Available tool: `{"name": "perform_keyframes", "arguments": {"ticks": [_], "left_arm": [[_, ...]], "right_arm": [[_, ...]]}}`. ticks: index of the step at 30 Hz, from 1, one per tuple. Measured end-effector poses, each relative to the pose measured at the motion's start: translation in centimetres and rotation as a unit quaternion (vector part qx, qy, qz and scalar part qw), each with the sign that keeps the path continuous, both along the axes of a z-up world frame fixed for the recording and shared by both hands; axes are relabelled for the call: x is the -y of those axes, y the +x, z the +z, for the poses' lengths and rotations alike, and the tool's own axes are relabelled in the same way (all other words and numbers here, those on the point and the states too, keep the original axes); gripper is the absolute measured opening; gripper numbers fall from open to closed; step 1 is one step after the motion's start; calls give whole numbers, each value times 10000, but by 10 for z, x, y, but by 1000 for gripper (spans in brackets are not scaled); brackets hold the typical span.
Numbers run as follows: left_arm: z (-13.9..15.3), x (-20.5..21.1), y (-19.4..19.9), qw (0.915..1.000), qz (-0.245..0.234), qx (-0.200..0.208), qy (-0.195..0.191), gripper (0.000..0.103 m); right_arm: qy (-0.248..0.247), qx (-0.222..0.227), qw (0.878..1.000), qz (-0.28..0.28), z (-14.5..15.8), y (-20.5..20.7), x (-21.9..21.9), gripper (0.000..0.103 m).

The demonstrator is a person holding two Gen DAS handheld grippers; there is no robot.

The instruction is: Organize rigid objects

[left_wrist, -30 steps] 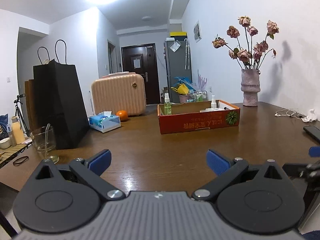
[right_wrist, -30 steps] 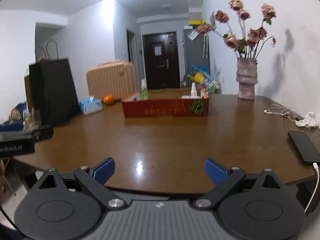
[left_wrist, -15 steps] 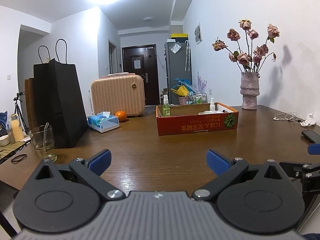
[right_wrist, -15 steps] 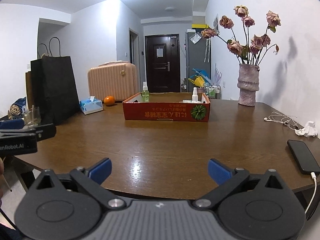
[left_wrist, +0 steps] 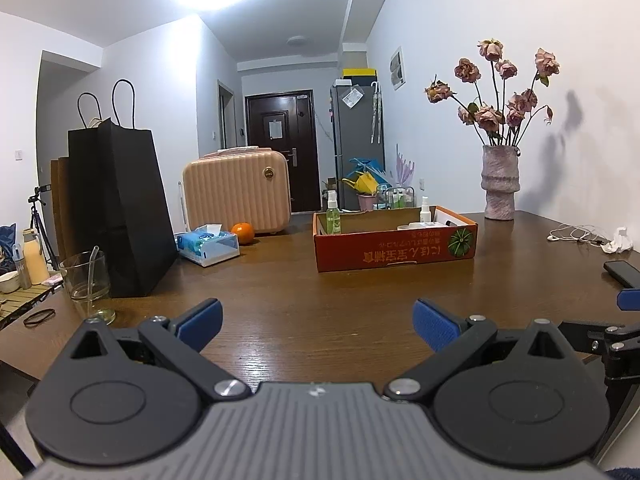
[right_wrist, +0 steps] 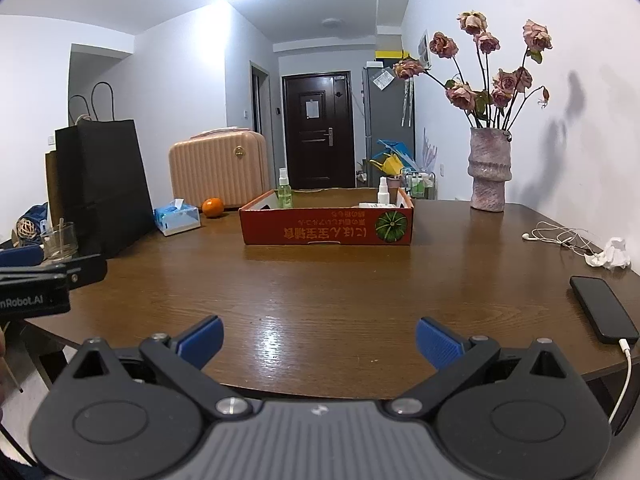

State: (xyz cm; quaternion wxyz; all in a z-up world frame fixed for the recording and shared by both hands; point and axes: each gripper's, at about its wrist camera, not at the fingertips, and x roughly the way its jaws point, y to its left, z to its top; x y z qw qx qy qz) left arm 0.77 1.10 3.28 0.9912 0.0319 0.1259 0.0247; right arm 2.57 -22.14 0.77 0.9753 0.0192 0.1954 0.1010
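A red cardboard box (left_wrist: pixel 394 246) (right_wrist: pixel 326 228) stands in the middle of the brown table (left_wrist: pixel 320 300) (right_wrist: pixel 340 292). Inside it a green spray bottle (left_wrist: pixel 332 214) (right_wrist: pixel 284 195) stands at the left and a white spray bottle (left_wrist: pixel 425 211) (right_wrist: pixel 383 193) at the right, beside flat white items. My left gripper (left_wrist: pixel 318 322) is open and empty near the table's front edge, far from the box. My right gripper (right_wrist: pixel 319 340) is open and empty over the front edge. Each gripper shows at the side of the other's view.
A black paper bag (left_wrist: pixel 116 212), a glass with a straw (left_wrist: pixel 86 284), a tissue box (left_wrist: pixel 208 242), an orange (left_wrist: pixel 243 233) and a pink suitcase (left_wrist: pixel 236 194) are at the left. A vase of dried roses (right_wrist: pixel 490 168), earphones (right_wrist: pixel 560 236), crumpled tissue (right_wrist: pixel 614 254) and a charging phone (right_wrist: pixel 604 308) are at the right.
Both grippers have pulled back and risen slightly, so the box looks a little farther off. Both stay open and empty. Nothing on the table has moved.
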Motion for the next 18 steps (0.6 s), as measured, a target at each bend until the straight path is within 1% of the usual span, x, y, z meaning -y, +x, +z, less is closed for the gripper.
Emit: {"name": "perform_keyframes", "arguments": {"ticks": [18], "left_arm": [[1, 2, -1, 10000, -29, 42, 59, 103]], "right_arm": [[5, -13, 10000, -16, -1, 1, 1, 103]]}}
